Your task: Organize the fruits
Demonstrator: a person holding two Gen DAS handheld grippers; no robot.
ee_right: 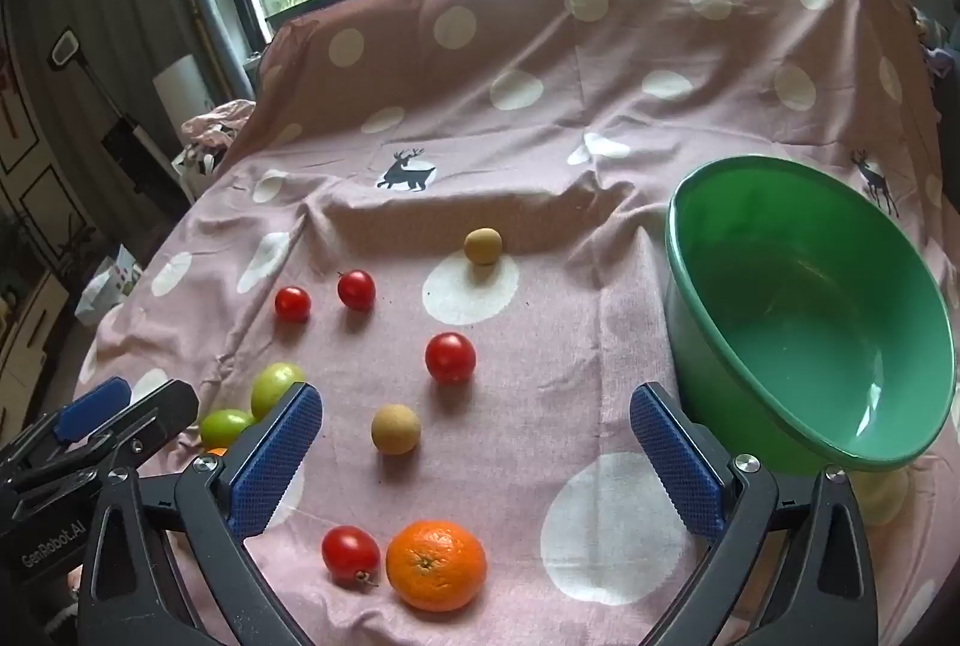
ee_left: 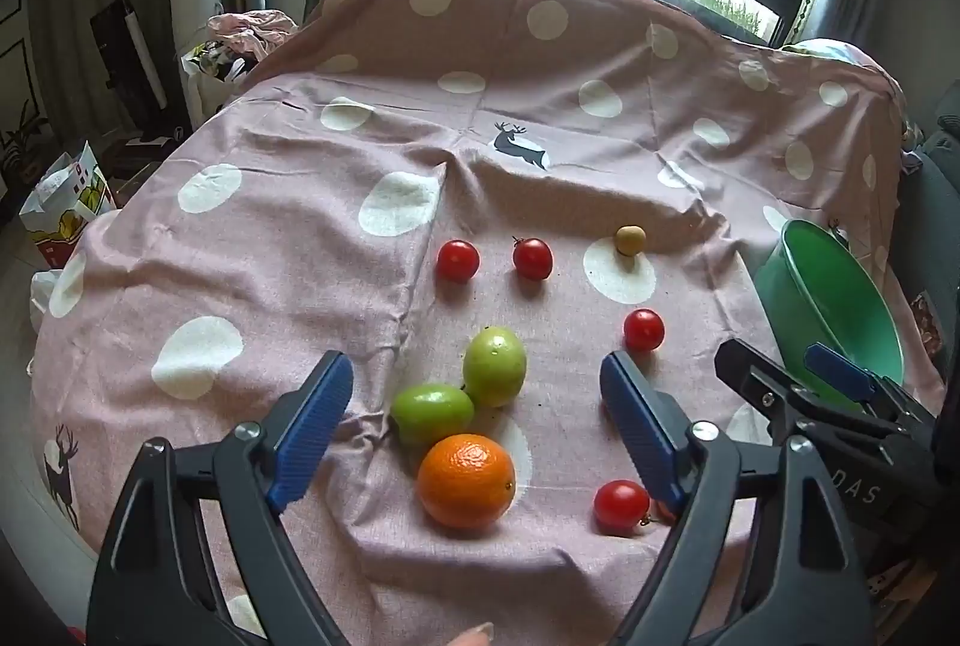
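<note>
Fruits lie on a pink dotted cloth (ee_left: 288, 238). In the left wrist view my left gripper (ee_left: 474, 406) is open over two green fruits (ee_left: 495, 365) and an orange (ee_left: 467, 479), with cherry tomatoes (ee_left: 458, 260) farther back and one (ee_left: 621, 505) near its right finger. In the right wrist view my right gripper (ee_right: 474, 442) is open above a tan round fruit (ee_right: 395, 428), a second orange (ee_right: 435, 564) and a tomato (ee_right: 351, 553). A green bowl (ee_right: 750, 226) stands empty at the right. The right gripper also shows in the left wrist view (ee_left: 798, 376).
The cloth rises over a backrest (ee_right: 540, 46) behind the fruits, under windows. Another tan fruit (ee_right: 483, 245) lies at the back. Bags and clutter (ee_left: 66, 208) stand on the floor at the left beyond the cloth's edge.
</note>
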